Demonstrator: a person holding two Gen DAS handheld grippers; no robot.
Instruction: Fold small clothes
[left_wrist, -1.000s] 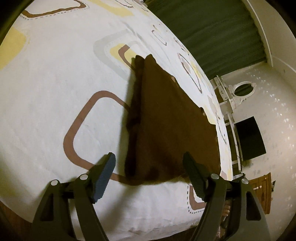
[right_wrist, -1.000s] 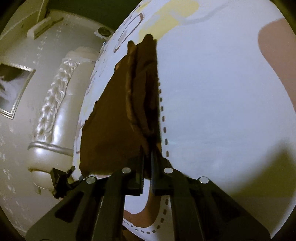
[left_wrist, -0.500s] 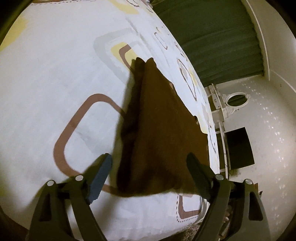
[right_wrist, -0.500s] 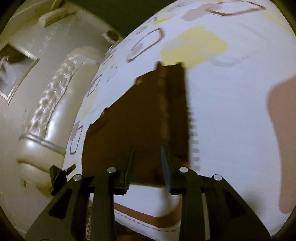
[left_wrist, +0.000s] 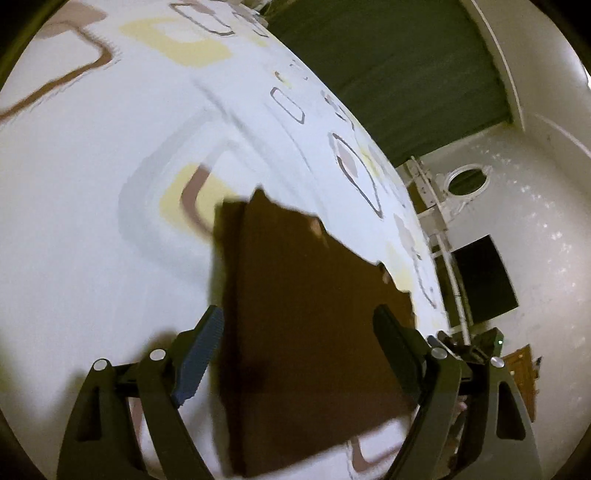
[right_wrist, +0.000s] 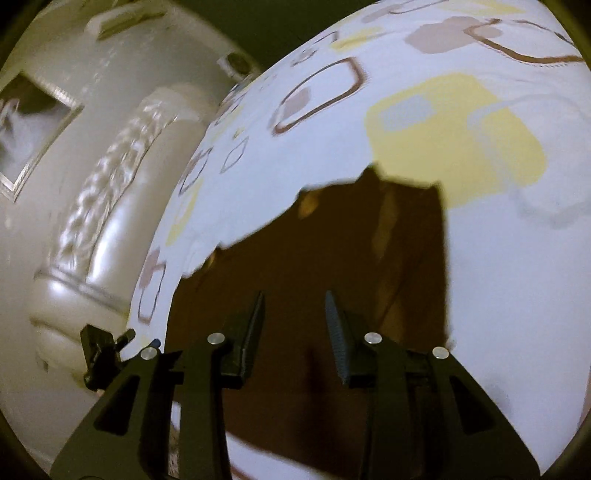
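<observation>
A dark brown folded garment (left_wrist: 306, 314) lies flat on the white patterned bed sheet (left_wrist: 110, 258). In the left wrist view my left gripper (left_wrist: 299, 354) hovers above its near part, jaws wide open, nothing between the pads. In the right wrist view the same brown garment (right_wrist: 332, 258) spreads below my right gripper (right_wrist: 295, 332), whose jaws are opening; the pads stand apart above the cloth and hold nothing. A thicker folded band runs along the garment's right edge in that view. Both views are blurred by motion.
The sheet (right_wrist: 480, 258) carries brown, yellow and grey rounded squares. A padded cream headboard (right_wrist: 92, 221) stands left of the bed. A green curtain (left_wrist: 388, 74), a white stand (left_wrist: 443, 221) and a black screen (left_wrist: 484, 277) lie beyond the bed's far edge.
My right gripper let go of the garment's edge and drew back upward; the cloth now lies flat. My left gripper also pulled back and rose, staying open.
</observation>
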